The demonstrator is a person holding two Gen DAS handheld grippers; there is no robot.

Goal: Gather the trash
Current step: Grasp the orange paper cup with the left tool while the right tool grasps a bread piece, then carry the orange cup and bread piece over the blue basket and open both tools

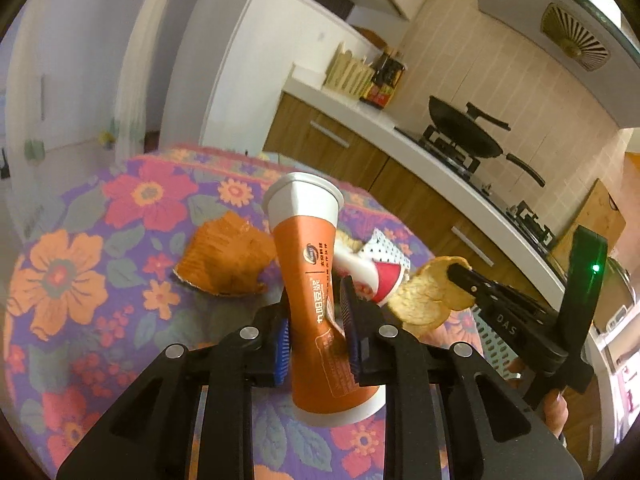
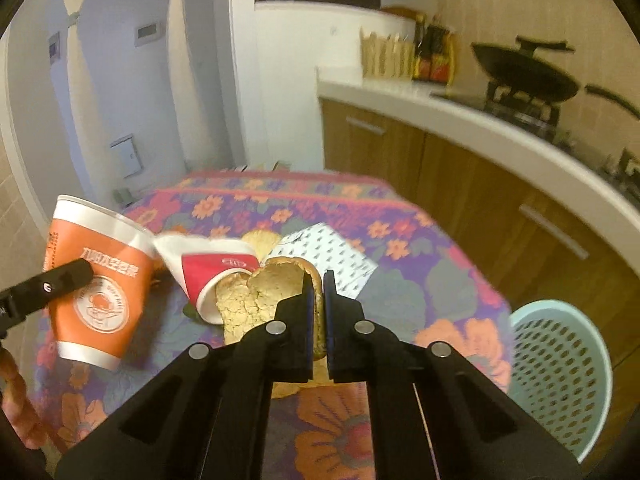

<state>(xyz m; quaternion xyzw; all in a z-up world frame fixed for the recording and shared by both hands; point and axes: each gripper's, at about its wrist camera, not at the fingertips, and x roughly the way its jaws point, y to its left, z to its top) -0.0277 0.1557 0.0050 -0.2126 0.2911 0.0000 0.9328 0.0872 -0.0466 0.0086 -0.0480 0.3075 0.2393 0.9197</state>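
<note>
We are looking at one table [image 2: 440, 280] draped in a flowered cloth, and beside its right edge one pale blue basket [image 2: 560, 364] is standing on the floor, perforated all over. On the cloth we are counting two paper cups: one tall orange cup [image 1: 316, 300] and one red-and-white cup [image 2: 216, 272] lying on its side, with one dotted white paper [image 2: 340, 256] just behind it. We are counting two pieces of peel as well: one big orange piece [image 1: 228, 260] resting curved on the cloth, and one paler piece [image 2: 260, 296] up in the air.

Our left gripper [image 1: 316, 336] is squeezing the orange cup around its middle, the blue pads [image 1: 352, 320] pressing in from both sides, jaws partly closed, the cup tilting with its white rim away from us. Our right gripper [image 2: 318, 308] is pinching the pale peel edge-on, jaws almost fully closed with only the thin rind between them. From the left camera, that peel is hanging just beside the red-and-white cup, over the table's right side, near the basket.
</note>
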